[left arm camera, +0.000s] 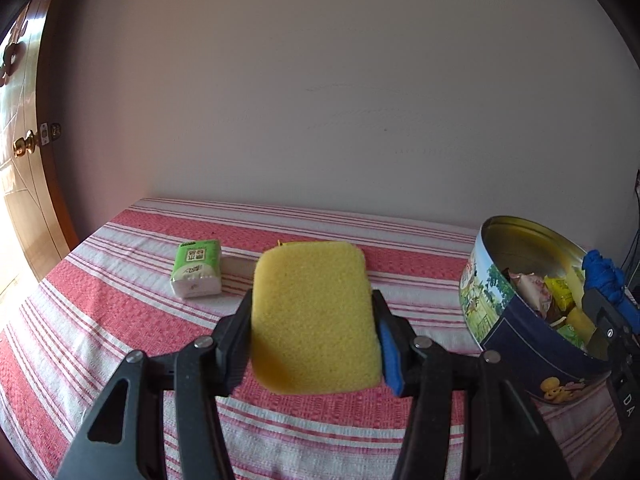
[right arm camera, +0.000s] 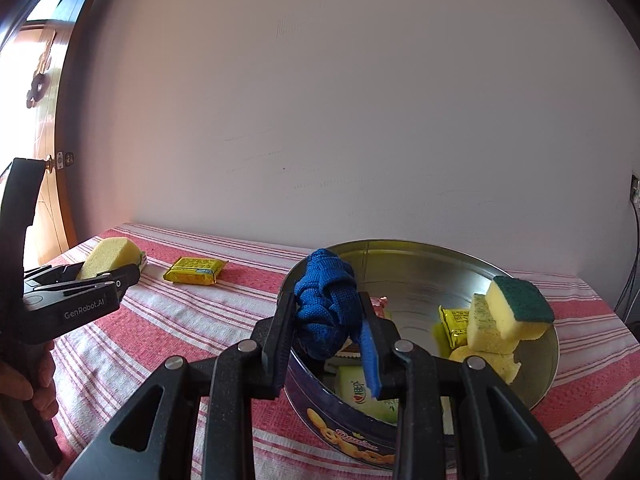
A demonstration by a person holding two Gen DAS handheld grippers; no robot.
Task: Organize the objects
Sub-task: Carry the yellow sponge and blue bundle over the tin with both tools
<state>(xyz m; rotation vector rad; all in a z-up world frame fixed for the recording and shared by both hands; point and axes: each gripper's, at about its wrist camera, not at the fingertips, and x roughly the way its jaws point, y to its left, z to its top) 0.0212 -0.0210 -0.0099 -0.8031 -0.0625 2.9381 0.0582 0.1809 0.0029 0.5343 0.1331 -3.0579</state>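
My left gripper (left arm camera: 314, 312) is shut on a yellow sponge (left arm camera: 314, 316) and holds it above the striped tablecloth; it also shows in the right wrist view (right arm camera: 108, 276) at the left with the sponge (right arm camera: 110, 256). My right gripper (right arm camera: 326, 312) is shut on a knotted blue cloth (right arm camera: 326, 308) over the near rim of a round cookie tin (right arm camera: 400, 460). The tin (left arm camera: 516, 332) holds sponges (right arm camera: 512, 316) and snack packets (right arm camera: 456, 320). The blue cloth also shows in the left wrist view (left arm camera: 604, 276).
A green and white tissue pack (left arm camera: 197, 268) lies on the cloth left of the sponge. A yellow snack packet (right arm camera: 196, 271) lies on the table left of the tin. A wall stands behind the table and a wooden door (left arm camera: 16, 184) at the left.
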